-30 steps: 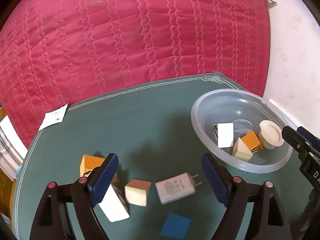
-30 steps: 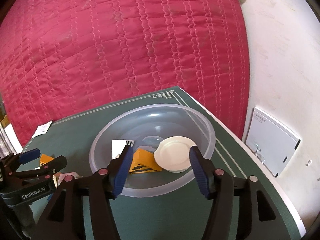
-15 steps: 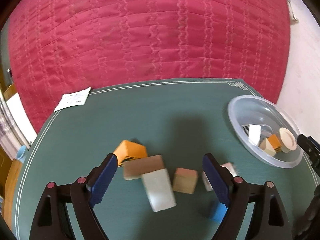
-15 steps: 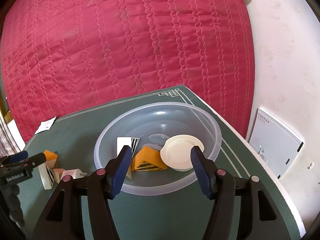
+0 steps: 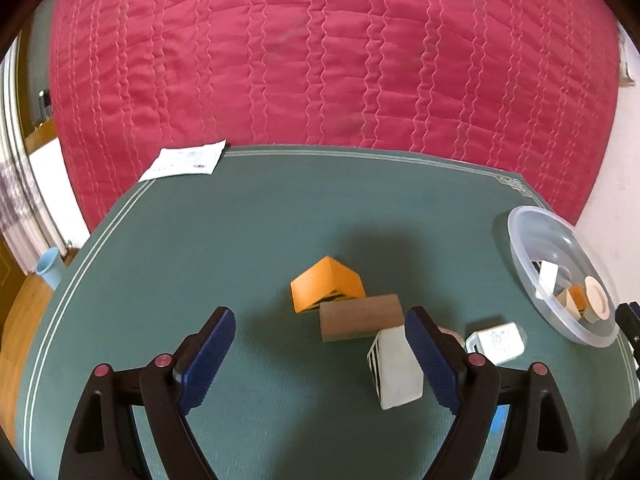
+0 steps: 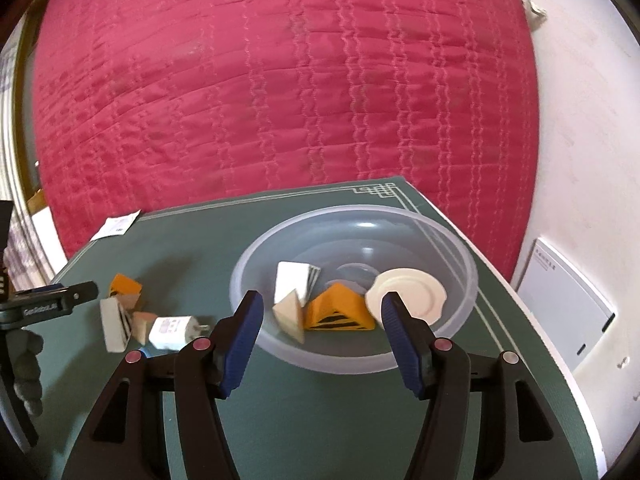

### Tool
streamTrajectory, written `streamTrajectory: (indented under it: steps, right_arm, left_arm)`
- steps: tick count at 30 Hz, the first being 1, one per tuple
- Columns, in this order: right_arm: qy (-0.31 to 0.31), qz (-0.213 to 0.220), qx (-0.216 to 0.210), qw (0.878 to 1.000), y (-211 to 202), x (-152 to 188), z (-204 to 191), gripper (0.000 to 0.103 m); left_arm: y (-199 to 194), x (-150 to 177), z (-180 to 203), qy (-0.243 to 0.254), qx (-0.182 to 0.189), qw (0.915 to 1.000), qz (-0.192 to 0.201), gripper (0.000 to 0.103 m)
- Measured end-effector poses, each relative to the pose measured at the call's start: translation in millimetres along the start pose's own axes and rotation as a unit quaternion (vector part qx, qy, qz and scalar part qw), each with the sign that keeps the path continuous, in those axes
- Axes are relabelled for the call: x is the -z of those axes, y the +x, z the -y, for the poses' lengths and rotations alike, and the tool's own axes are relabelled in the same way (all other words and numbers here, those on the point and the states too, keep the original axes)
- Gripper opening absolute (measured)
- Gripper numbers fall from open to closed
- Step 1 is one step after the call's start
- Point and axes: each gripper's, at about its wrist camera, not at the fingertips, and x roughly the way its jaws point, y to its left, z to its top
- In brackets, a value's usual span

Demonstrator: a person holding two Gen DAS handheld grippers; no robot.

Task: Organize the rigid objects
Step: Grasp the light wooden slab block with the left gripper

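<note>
My left gripper [image 5: 320, 320] is open and empty, hovering over the green mat. Just beyond its fingers lie an orange box [image 5: 326, 288] and a brown cardboard block [image 5: 360, 316]. A white striped block [image 5: 396, 368] sits against the inside of the right finger. A white charger [image 5: 496, 342] lies further right. My right gripper [image 6: 322, 304] is open and empty at the near rim of the clear bowl [image 6: 460, 248]. The bowl holds a white box [image 6: 292, 280], a cream wedge [image 6: 290, 314], an orange wedge [image 6: 340, 312] and a cream disc [image 6: 406, 296].
A red quilted cover [image 5: 320, 60] rises behind the mat. A paper slip [image 5: 184, 160] lies at the mat's far left corner. A blue cup [image 5: 48, 270] stands off the left edge. A white panel [image 6: 568, 300] leans at the wall on the right. A blue square [image 5: 500, 420] is half hidden.
The left gripper has swung left, away from the bowl, so the loose blocks now sit at its right finger. The right gripper's view has shifted slightly left. Both jaws stay as they were.
</note>
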Motion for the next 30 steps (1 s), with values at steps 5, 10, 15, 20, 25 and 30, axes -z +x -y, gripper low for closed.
streamTrajectory:
  steps: [5, 10, 15, 20, 25, 30]
  right_arm:
    - [-0.009, -0.003, -0.01, 1.0, -1, 2, -5, 0.063]
    - [-0.014, -0.007, -0.018, 1.0, 0, 3, -8, 0.063]
    - [-0.02, -0.011, -0.026, 0.999, -1, 4, -12, 0.063]
    - [-0.024, -0.014, -0.031, 0.999, -1, 5, -14, 0.063]
    - [-0.031, -0.018, -0.038, 0.999, -1, 5, -17, 0.063]
    - [-0.039, -0.021, -0.049, 0.998, -2, 7, -21, 0.063]
  left_arm:
    - [5, 9, 12, 0.015, 0.007, 0.9998, -0.011, 0.089]
    - [11, 15, 23, 0.034, 0.014, 0.9991, -0.022, 0.089]
    - [20, 16, 27, 0.038, 0.015, 0.9986, -0.034, 0.089]
    - [30, 18, 27, 0.037, 0.029, 0.9974, -0.055, 0.067]
    - [29, 21, 29, 0.041, 0.043, 0.9965, -0.059, 0.035]
    - [24, 23, 28, 0.037, 0.045, 0.9968, -0.054, 0.032]
